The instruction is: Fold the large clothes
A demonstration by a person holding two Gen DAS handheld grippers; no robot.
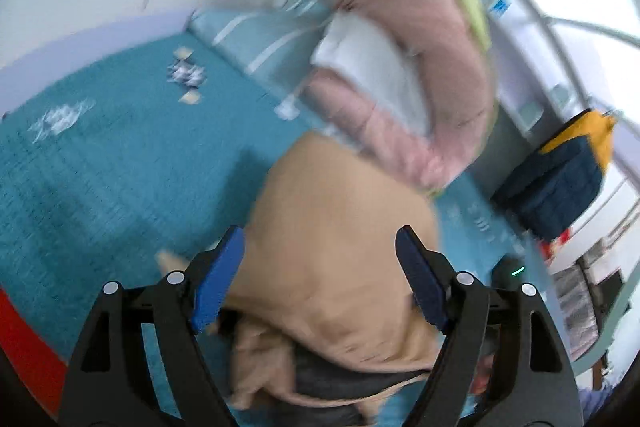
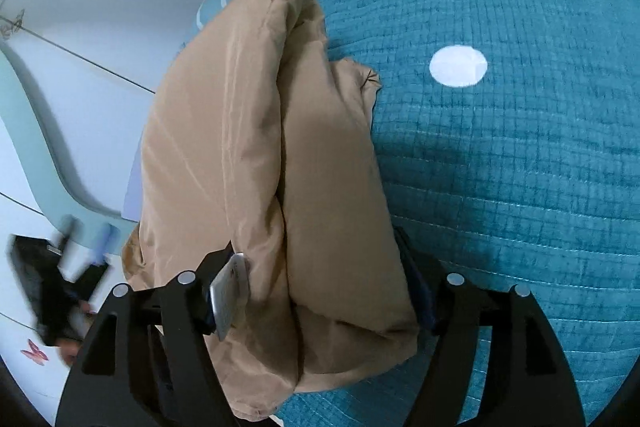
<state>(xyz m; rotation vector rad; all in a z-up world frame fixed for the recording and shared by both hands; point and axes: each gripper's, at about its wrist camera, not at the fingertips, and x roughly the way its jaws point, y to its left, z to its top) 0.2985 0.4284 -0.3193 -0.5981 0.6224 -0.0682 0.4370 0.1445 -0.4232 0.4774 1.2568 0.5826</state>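
The tan coat [image 2: 256, 155] lies bunched in a thick fold on the teal bedspread [image 2: 520, 167], at the bed's left edge by the wall. The right gripper [image 2: 320, 291] straddles its near end, fingers spread with fabric bulging between them, though whether they press on it cannot be told. The left gripper [image 1: 320, 267] hovers wide open above it. Released loosely, the puffy fold could spring open or slide off the edge toward the wall.

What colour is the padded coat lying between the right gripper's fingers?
Tan, a plain light brown. The padded coat shows best in the right wrist view.
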